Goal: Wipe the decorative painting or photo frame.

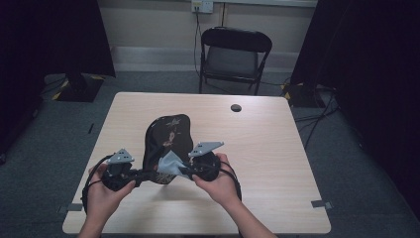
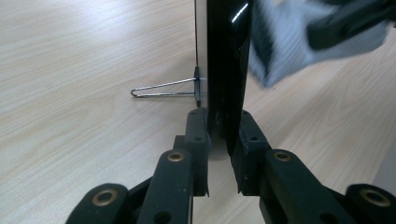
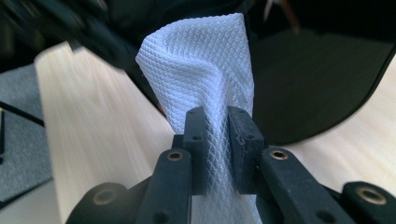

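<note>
A glossy black decorative plate with a floral pattern stands near the table's front, leaning on a wire stand. My left gripper is shut on the plate's lower edge; in the left gripper view the plate shows edge-on between the jaws. My right gripper is shut on a white waffle-weave cloth, which lies against the plate's face. The cloth covers the plate's lower front. It appears blurred in the left gripper view.
The light wooden table has a round cable hole at the back right. A black folding chair stands behind the table. Dark curtains hang at both sides, and cables lie on the floor to the right.
</note>
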{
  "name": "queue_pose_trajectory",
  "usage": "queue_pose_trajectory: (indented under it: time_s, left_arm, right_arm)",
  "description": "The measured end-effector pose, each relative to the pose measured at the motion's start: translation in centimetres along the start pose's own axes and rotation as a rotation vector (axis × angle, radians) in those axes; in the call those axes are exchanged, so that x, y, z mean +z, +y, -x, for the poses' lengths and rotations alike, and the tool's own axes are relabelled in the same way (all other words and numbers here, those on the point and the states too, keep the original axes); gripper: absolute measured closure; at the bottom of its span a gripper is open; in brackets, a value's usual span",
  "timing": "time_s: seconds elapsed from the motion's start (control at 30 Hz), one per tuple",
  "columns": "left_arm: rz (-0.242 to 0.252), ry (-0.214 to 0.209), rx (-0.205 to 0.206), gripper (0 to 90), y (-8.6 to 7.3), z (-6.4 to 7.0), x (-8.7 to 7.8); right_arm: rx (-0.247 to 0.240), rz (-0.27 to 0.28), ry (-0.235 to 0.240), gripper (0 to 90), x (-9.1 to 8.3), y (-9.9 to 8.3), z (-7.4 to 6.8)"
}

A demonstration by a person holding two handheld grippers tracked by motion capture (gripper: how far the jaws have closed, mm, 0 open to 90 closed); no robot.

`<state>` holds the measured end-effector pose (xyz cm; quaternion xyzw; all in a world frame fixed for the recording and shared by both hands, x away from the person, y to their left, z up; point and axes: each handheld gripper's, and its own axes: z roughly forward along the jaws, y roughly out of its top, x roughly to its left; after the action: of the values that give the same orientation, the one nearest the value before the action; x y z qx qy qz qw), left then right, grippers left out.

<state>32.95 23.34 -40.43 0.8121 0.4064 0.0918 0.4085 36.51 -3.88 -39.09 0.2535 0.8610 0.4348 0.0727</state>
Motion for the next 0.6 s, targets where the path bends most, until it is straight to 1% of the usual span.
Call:
queue_pose_trajectory:
  time_s: [0.1, 0.2, 0.3, 0.43, 0.6]
  left_arm:
    - [0.001, 0.000, 0.000, 78.6, 0.0, 0.0, 0.0]
    - [0.000, -0.001, 0.001, 78.6, 0.0, 0.0, 0.0]
    - [0.001, -0.001, 0.002, 78.6, 0.1, 0.0, 0.1]
    - [0.001, -0.001, 0.003, 78.6, 0.1, 0.0, 0.1]
    - [0.002, -0.002, 0.004, 78.5, 0.1, 0.0, 0.1]
  right_arm:
    - [-0.002, 0.037, 0.009, 79.3, -0.7, 1.6, -0.3]
    - [-0.017, 0.067, 0.015, 79.2, -1.2, 3.2, -0.7]
    - [-0.039, 0.070, -0.001, 79.2, -1.2, 4.2, -1.2]
    - [-0.046, 0.066, 0.008, 79.2, -0.6, 4.5, -1.5]
    - [-0.031, 0.051, 0.012, 79.2, 0.2, 3.5, -1.4]
